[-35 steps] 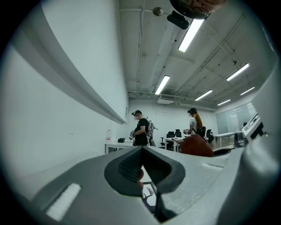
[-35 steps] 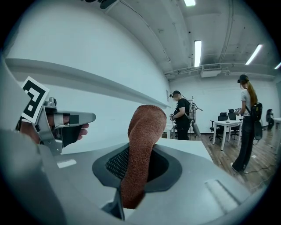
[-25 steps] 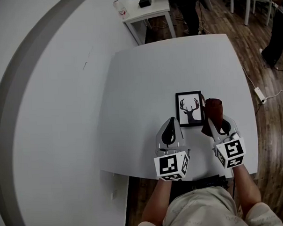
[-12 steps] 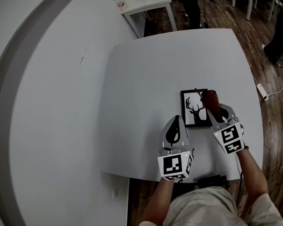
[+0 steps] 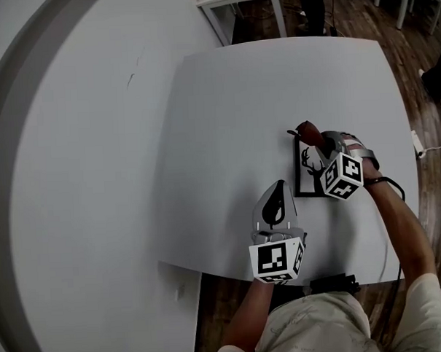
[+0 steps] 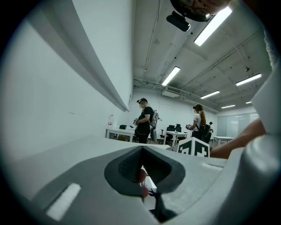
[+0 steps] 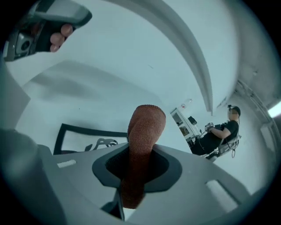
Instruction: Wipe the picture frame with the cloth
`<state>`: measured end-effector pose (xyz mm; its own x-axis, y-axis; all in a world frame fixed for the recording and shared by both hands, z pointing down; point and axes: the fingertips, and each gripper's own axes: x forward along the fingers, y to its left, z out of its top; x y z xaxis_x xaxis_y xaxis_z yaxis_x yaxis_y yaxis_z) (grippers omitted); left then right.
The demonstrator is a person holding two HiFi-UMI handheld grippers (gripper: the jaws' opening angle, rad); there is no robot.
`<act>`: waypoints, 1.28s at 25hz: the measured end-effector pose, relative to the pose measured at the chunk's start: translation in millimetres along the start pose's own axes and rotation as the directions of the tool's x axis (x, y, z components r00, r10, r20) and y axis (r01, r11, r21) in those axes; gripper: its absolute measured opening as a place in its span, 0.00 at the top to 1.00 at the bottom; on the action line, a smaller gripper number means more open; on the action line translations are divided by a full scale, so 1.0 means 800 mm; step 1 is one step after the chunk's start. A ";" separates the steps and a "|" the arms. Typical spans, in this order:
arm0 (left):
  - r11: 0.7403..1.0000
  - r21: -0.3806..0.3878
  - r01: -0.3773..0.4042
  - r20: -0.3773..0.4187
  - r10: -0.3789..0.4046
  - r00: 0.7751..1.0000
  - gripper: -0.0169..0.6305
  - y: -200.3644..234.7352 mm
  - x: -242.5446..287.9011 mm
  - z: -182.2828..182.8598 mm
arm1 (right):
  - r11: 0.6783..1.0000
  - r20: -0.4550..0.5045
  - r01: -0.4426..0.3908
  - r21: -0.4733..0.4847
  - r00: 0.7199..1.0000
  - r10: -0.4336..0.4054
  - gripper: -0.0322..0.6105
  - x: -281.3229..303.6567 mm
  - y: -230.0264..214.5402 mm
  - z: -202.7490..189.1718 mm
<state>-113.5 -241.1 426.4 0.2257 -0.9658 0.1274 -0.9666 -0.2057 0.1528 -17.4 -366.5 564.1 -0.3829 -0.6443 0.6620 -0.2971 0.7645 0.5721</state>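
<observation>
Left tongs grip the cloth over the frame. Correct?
Not quite: the right tongs grip the cloth over the frame. The right gripper view shows the cloth clamped between its jaws.

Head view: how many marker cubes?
2: one on the left gripper near the table's front edge, one on the right gripper, holding the cloth, over the picture frame.

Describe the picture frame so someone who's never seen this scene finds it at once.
On the white table, look at the near right part, just ahead of the person. The picture frame lies flat there, partly hidden by the right gripper, which is shut on a reddish-brown cloth by its far corner. It is the only black-bordered rectangle, with a black antlered deer silhouette on white.
</observation>
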 end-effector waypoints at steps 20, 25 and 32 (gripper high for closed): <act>0.998 -0.017 -0.067 -0.036 0.067 0.997 0.97 0.003 -0.024 -0.022 | 0.923 -0.181 -0.123 -0.364 0.982 0.059 0.80 0.068 0.052 -0.025; 0.998 -0.027 -0.056 -0.036 0.055 0.998 0.97 0.002 -0.020 -0.020 | 0.902 -0.166 -0.117 -0.416 0.985 0.051 0.80 0.048 0.072 -0.014; 0.997 -0.040 -0.059 -0.061 0.056 0.997 0.97 0.009 -0.017 -0.036 | 0.890 -0.184 -0.133 -0.437 0.981 0.056 0.80 0.009 0.115 -0.015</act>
<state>-119.7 -225.2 454.2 0.1778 -0.9646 0.1949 -0.9726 -0.1420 0.1842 -36.7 -301.4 627.3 -0.2310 -0.5935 0.7710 0.1686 0.7560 0.6325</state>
